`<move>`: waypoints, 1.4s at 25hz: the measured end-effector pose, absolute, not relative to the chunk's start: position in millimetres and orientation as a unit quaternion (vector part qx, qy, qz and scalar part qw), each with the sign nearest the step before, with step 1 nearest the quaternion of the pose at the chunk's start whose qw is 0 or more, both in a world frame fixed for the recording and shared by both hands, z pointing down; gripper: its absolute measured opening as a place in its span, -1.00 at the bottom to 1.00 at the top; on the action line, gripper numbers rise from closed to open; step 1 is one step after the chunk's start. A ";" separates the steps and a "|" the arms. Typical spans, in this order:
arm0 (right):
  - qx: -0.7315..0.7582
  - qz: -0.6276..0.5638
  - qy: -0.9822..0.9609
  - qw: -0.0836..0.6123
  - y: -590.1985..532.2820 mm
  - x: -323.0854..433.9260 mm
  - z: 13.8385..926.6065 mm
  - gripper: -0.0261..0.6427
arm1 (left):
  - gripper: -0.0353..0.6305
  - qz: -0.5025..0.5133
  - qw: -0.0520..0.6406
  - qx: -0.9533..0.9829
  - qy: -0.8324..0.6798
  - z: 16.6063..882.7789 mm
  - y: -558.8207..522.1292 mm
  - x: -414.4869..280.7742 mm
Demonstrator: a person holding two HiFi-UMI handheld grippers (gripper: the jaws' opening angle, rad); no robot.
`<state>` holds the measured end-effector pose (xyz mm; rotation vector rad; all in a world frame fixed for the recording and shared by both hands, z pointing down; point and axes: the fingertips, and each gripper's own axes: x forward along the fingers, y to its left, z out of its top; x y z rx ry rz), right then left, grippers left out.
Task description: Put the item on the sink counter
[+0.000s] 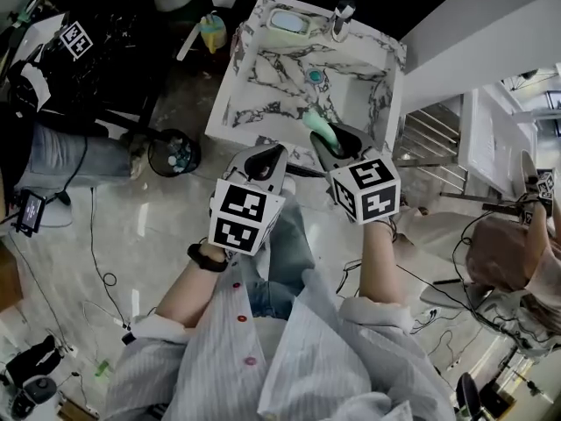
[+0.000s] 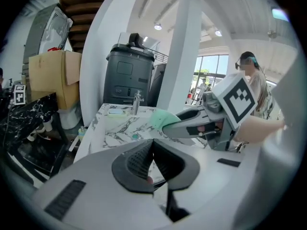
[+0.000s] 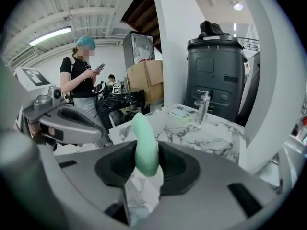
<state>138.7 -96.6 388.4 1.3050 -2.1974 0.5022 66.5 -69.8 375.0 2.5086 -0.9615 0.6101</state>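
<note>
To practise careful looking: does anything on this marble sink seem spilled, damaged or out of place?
Nothing stands out. The marble sink looks intact, its soap dish sits flat beside the faucet, and the right tongs hold the mint-green item squarely.

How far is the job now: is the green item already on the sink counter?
Done: the right gripper is clamped on the mint-green item. In hand: it hangs in the air near the front edge of the marble sink counter, not resting on it. Left: set it down there and release. The left gripper is shut, empty.
</note>
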 end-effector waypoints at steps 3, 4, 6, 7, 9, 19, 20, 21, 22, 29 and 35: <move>0.485 0.178 -0.815 0.263 -71.8 111.4 383.2 -0.52 | -0.85 0.216 0.184 0.894 -0.347 368.4 -45.3 38.7; 0.484 0.177 -0.815 0.263 -63.0 102.4 381.9 -0.52 | -0.85 0.216 0.183 0.894 -0.347 366.7 -36.6 30.9; 0.484 0.177 -0.816 0.262 -46.9 85.2 380.2 -0.52 | -0.85 0.216 0.181 0.894 -0.347 364.7 -20.7 15.9; 0.483 0.177 -0.817 0.261 -39.6 77.4 379.5 -0.52 | -0.85 0.217 0.181 0.894 -0.347 364.4 -13.8 8.4; 0.483 0.180 -0.817 0.259 -24.8 64.4 379.2 -0.52 | -0.85 0.218 0.184 0.892 -0.349 365.5 -1.4 -5.7; 0.477 0.213 -0.808 0.274 31.5 40.5 398.3 -0.52 | -0.85 0.212 0.221 0.882 -0.360 387.0 35.2 -30.8; 0.474 0.215 -0.808 0.276 34.7 39.4 400.1 -0.52 | -0.85 0.212 0.222 0.880 -0.362 388.2 36.6 -30.5; 0.471 0.217 -0.808 0.278 37.5 38.7 401.7 -0.52 | -0.85 0.211 0.223 0.879 -0.364 388.9 37.7 -29.8; 0.468 0.219 -0.809 0.279 40.4 38.4 403.3 -0.52 | -0.85 0.210 0.224 0.878 -0.367 389.8 39.2 -28.7; 0.445 0.235 -0.815 0.287 60.1 37.7 418.5 -0.52 | -0.85 0.208 0.254 0.862 -0.386 408.4 53.5 -22.5; 0.436 0.264 -0.813 0.282 68.1 46.1 442.9 -0.52 | -0.85 0.215 0.272 0.848 -0.400 434.0 64.9 -22.8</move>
